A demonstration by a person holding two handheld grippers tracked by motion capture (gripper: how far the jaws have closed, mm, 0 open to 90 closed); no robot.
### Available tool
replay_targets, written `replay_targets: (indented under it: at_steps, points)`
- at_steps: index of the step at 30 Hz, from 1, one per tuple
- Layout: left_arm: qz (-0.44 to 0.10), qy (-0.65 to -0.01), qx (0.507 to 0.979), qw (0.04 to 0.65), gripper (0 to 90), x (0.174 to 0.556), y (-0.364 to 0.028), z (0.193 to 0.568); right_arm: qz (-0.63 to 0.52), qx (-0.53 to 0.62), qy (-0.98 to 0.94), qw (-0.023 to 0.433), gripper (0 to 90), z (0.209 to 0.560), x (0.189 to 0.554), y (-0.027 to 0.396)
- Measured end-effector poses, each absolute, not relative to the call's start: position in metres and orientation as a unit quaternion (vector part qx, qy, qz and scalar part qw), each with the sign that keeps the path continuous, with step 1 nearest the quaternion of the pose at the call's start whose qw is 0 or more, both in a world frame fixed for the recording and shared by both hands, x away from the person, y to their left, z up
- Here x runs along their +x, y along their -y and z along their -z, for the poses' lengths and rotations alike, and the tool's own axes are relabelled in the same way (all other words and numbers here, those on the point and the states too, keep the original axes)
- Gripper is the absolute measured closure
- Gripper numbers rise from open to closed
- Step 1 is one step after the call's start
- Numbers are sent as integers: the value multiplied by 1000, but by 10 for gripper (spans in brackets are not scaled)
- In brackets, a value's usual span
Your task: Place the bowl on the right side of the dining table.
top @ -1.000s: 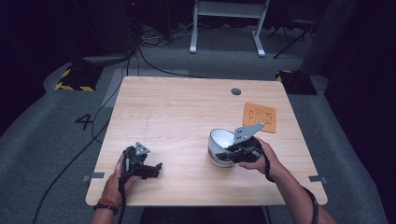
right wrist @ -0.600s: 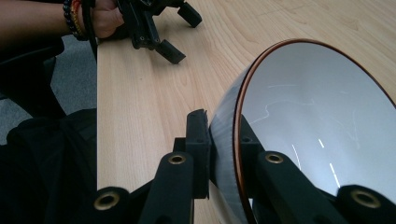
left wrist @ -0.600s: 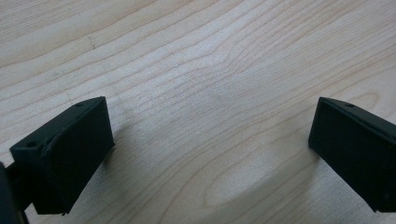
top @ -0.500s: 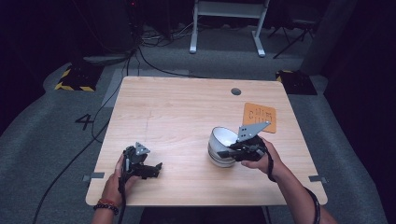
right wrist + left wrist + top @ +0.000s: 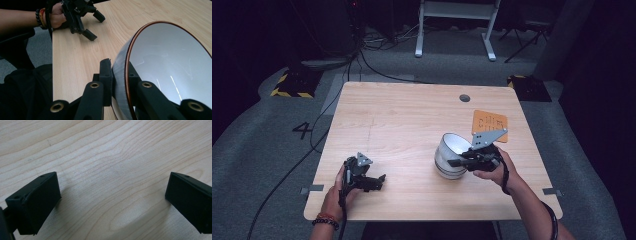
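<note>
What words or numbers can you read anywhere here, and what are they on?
"4": a dark number on the grey floor, left of the table.
Orange card on the table, behind the bowl: it bears faint marks, too small and blurred to read.
Bowl, left gripper and right gripper: no writing to be seen.

bowl (image 5: 172, 65) cut off at frame edge, orange card (image 5: 490, 122) markings unreadable

Our right gripper (image 5: 460, 161) is clamped, pointing to nine o'clock; our left gripper (image 5: 379, 180) rests, jaws spread wide.
</note>
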State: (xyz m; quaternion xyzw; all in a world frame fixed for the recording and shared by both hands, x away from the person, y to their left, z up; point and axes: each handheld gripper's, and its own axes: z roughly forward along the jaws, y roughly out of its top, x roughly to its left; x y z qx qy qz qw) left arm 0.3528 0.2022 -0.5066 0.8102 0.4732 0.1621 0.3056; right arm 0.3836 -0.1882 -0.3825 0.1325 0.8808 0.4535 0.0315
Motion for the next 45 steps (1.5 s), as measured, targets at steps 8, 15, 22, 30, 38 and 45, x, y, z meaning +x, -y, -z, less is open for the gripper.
replay_targets:
  at_steps: [8,15,22,30,38,45]
  points:
    - [-161,-474,810,306,0,353,-202,506,-460,136,-877,33,817,377,382,192]
    - [-161,-473,810,306,0,353,-202,506,-460,136,-877,34,818,377,381,192]
    - [-161,-474,810,306,0,353,-202,506,-462,137,-875,48,819,372,382,198]
    - [-161,-473,811,306,0,353,-202,506,-471,151,-866,70,819,366,385,212]
    - [-161,-473,811,305,0,353,-202,506,-467,174,-862,92,819,363,391,229]
    - [-162,-474,809,307,0,353,-202,507,-459,201,-856,124,820,362,402,250]
